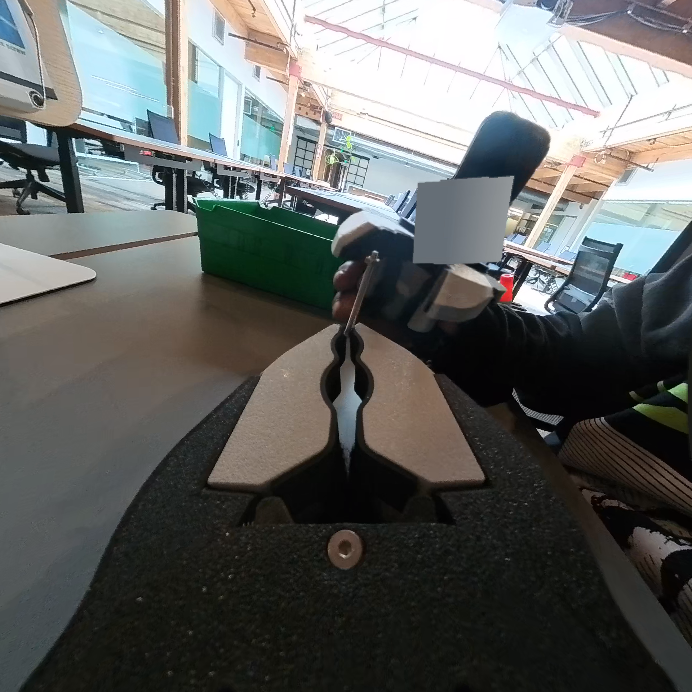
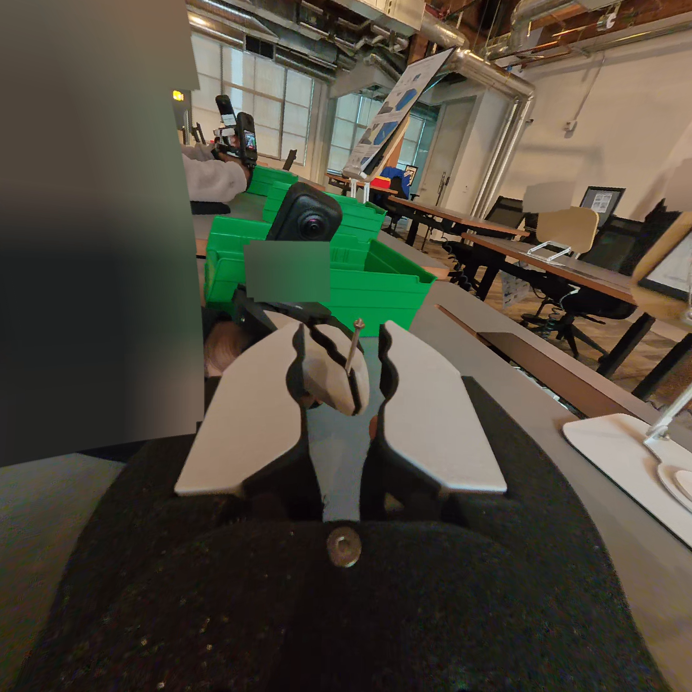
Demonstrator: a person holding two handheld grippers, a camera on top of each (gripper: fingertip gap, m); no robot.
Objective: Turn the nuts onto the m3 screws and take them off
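Left hand-held gripper [image 1: 346, 333] clamped tight on the lower end of the m3 screw [image 1: 362, 292], pads pressed to its shank. Screw tilted up, head on top, just in front of the green bin [image 1: 262, 247] on the desk [image 1: 131, 337]. Right hand-held gripper [image 2: 342, 337] spread wide, bare, fingers either side of the screw, touching nothing.

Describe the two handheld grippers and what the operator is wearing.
Both grippers, left and right, look alike: pale grey wedge fingers with wavy black inner edges, on a black textured body with a silver socket bolt. A black camera tops the left one. The operator's sleeve is black.
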